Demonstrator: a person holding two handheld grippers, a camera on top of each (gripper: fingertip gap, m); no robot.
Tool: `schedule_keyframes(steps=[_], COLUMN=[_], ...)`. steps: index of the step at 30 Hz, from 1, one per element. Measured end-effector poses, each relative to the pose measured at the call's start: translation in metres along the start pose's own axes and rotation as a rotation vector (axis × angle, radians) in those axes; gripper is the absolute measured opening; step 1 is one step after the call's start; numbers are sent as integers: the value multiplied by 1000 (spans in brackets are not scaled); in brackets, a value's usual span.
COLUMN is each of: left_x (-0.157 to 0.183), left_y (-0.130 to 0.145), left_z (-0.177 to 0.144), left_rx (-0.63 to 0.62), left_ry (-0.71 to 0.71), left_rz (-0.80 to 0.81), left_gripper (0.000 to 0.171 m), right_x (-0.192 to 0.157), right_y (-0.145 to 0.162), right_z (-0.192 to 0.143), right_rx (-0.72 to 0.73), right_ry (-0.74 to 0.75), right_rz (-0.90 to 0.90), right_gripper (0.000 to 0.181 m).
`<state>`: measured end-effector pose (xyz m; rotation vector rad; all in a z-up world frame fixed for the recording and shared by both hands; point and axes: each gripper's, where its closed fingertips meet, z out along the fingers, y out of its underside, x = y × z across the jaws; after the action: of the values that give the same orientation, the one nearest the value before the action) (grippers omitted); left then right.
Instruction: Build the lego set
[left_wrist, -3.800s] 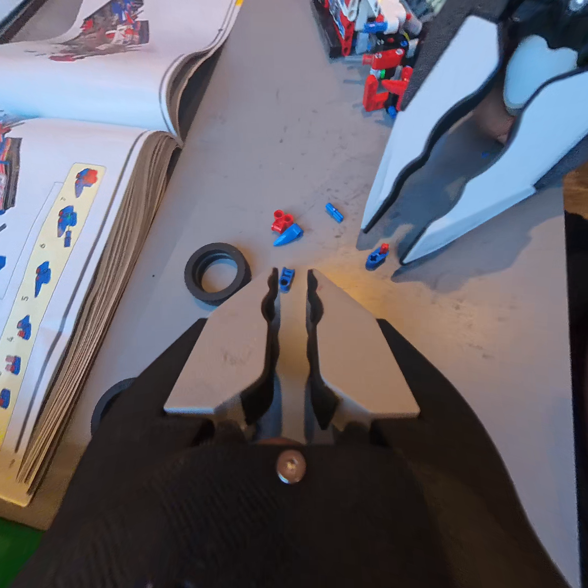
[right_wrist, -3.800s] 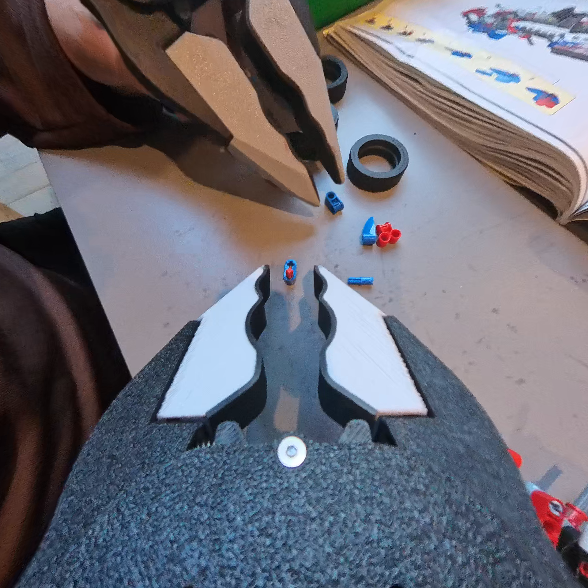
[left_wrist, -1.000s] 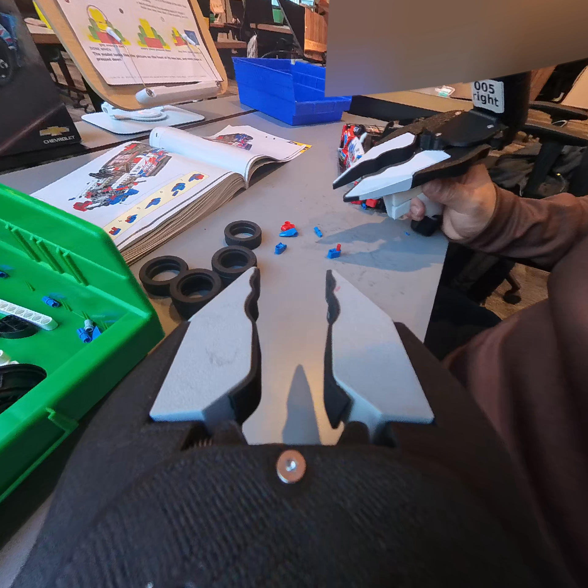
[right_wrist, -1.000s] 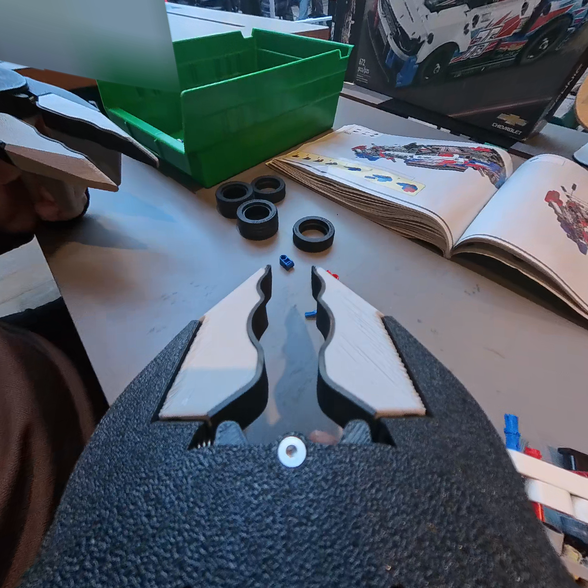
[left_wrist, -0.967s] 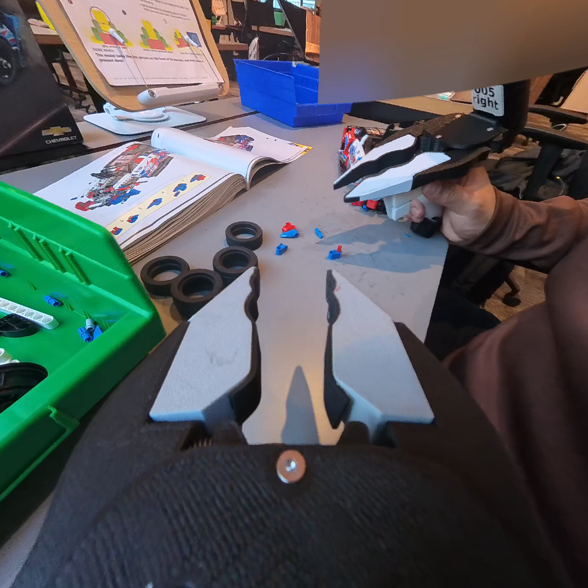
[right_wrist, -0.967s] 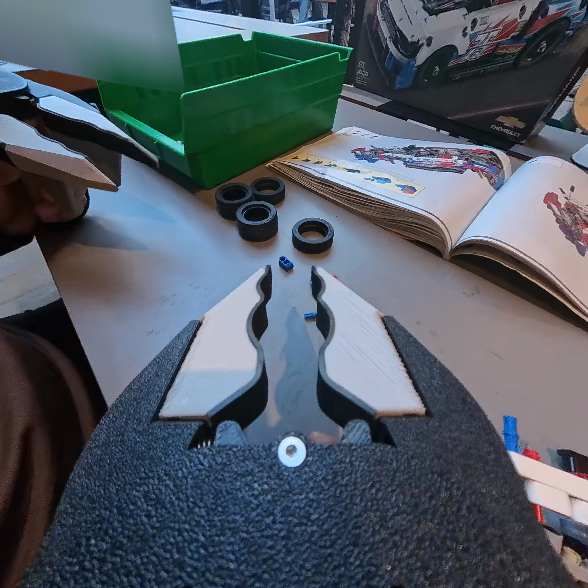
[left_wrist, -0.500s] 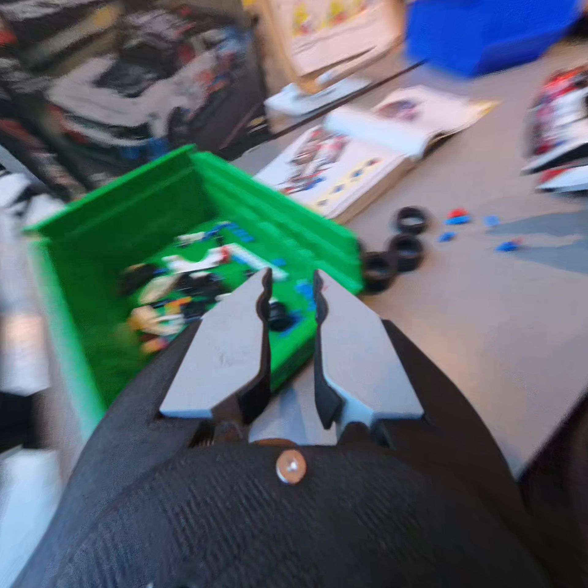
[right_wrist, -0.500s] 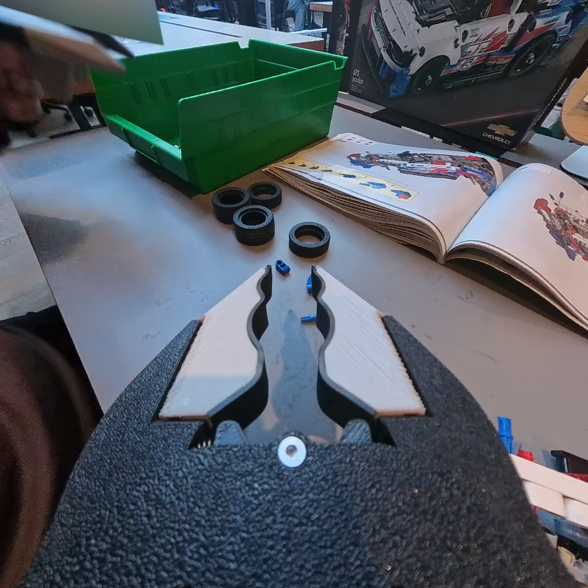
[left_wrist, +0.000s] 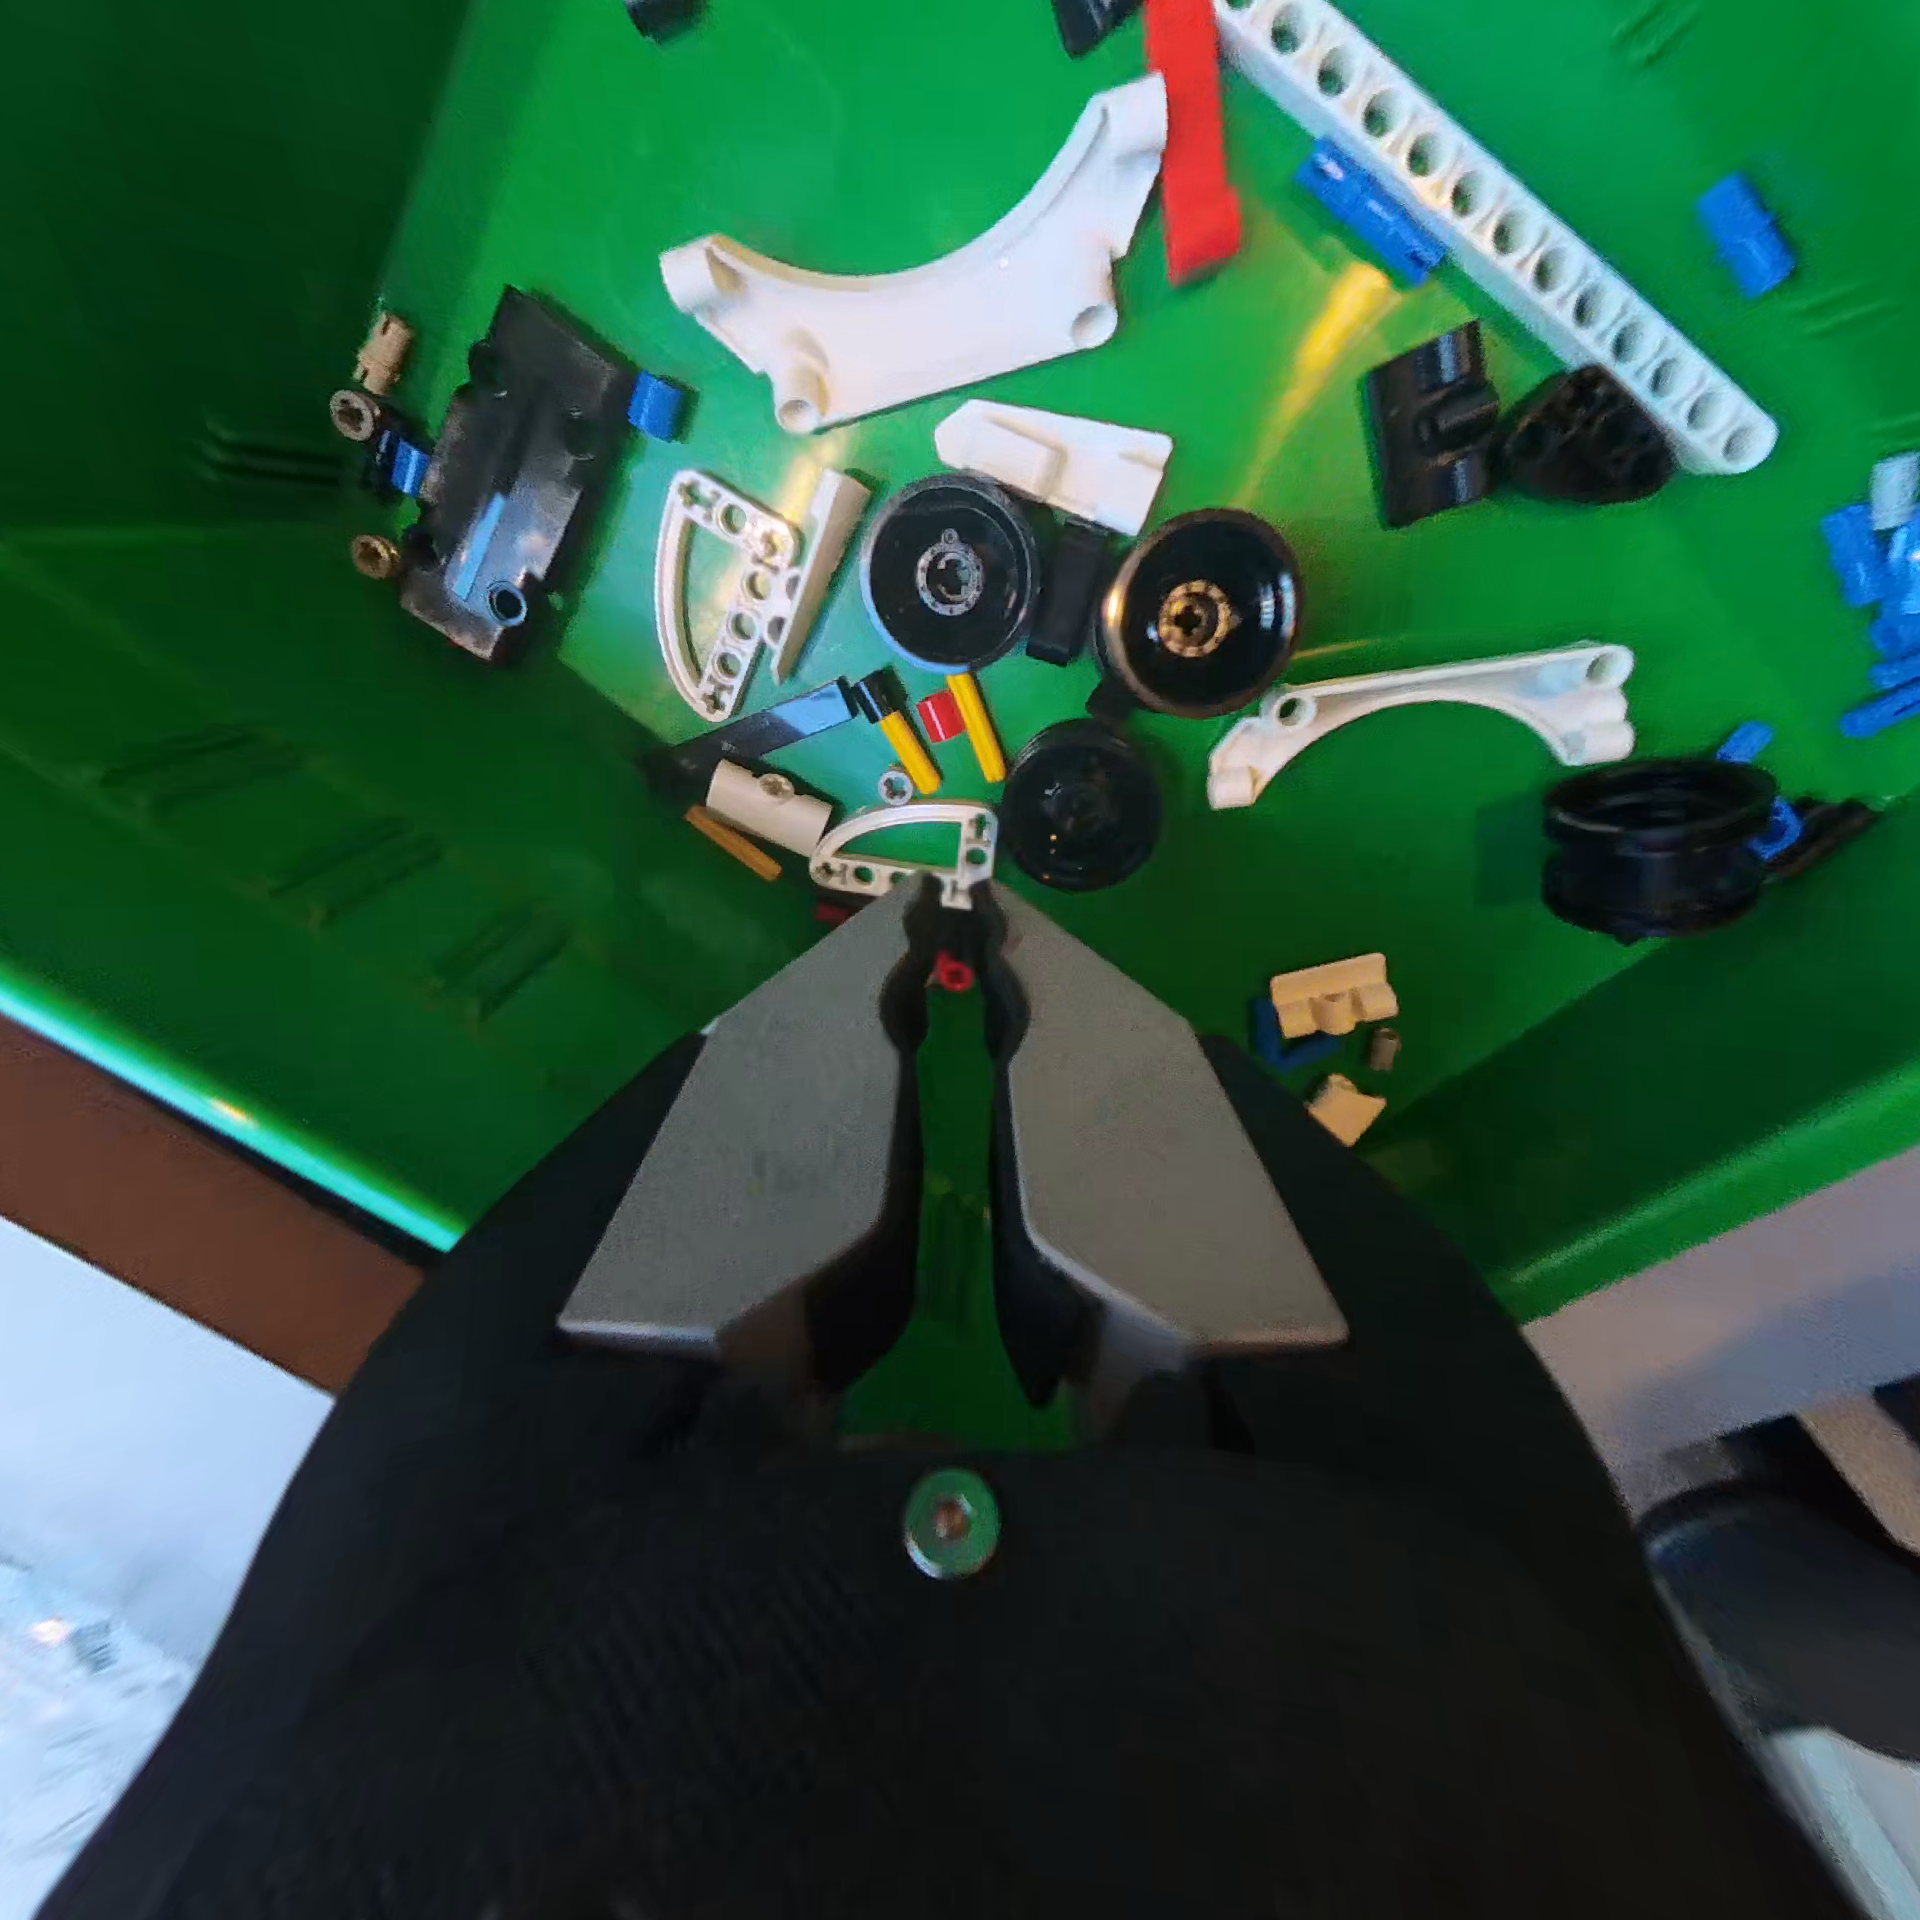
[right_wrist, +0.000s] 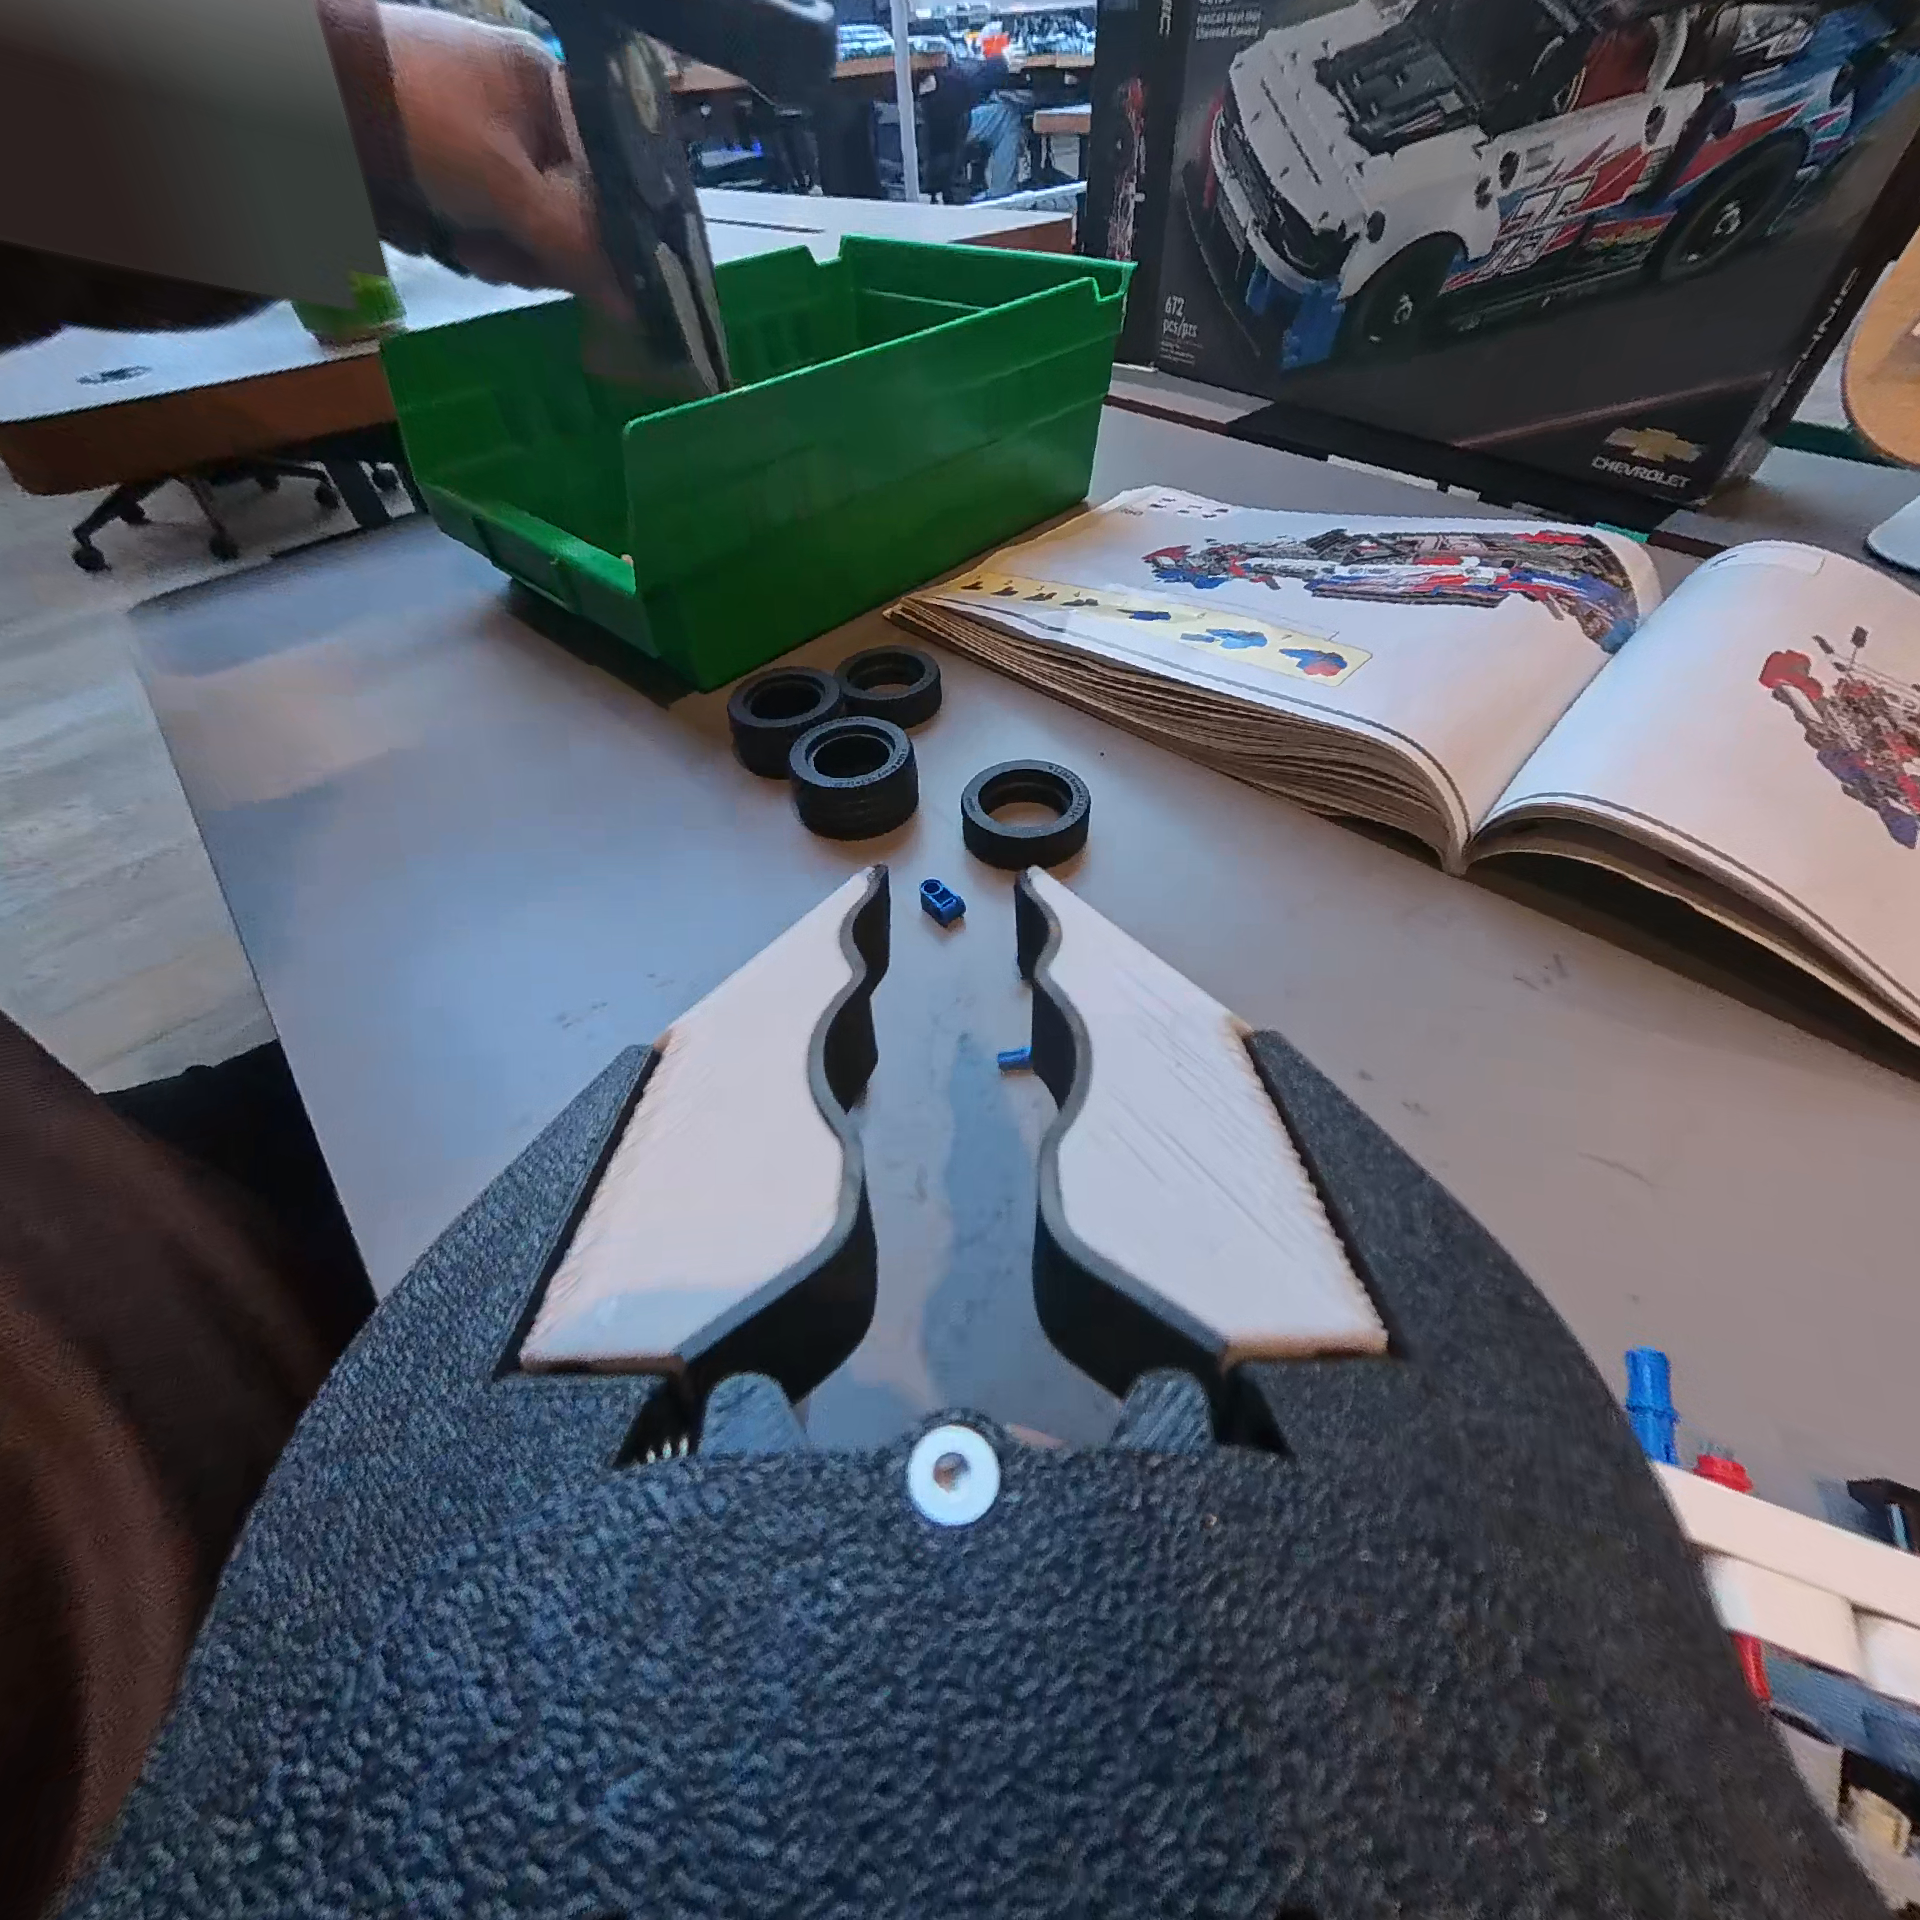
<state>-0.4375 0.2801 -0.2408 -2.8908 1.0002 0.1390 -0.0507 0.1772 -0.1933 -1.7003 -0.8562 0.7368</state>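
The left gripper was down inside the green bin, close to its near wall, its fingers pinched on a thin white curved lego piece among black wheels and white arches. The right gripper hung over the bare grey table with fingers apart, a tiny blue piece just ahead. Farther right lay four black tires, an open picture book and a printed car box
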Motion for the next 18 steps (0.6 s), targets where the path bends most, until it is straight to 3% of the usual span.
schedule_keyframes(steps=[5, 8, 12, 13, 18], left_x=[-7, -31, -13, -8, -24], left_y=[16, 19, 38, 35, 7], left_z=[5, 3, 22, 21, -8], left_rx=[-271, -423, -626, -613, -400], left_ry=[-96, -310, -240, -210, -143], left_rz=[139, 262, 343, 379, 207], left_gripper=[4, 0, 0, 0, 0], right_x=[-1, 0, -1, -1, -4], right_y=[2, 1, -1, -2, 0], right_z=[2, 1, -1, -2, -4], right_rx=[-20, -9, 9, 10, 5], right_ry=[-19, -22, -26, -26, -28], right_rz=[16, 23, 28, 25, 16], right_gripper=[23, 23, 22, 22, 21])
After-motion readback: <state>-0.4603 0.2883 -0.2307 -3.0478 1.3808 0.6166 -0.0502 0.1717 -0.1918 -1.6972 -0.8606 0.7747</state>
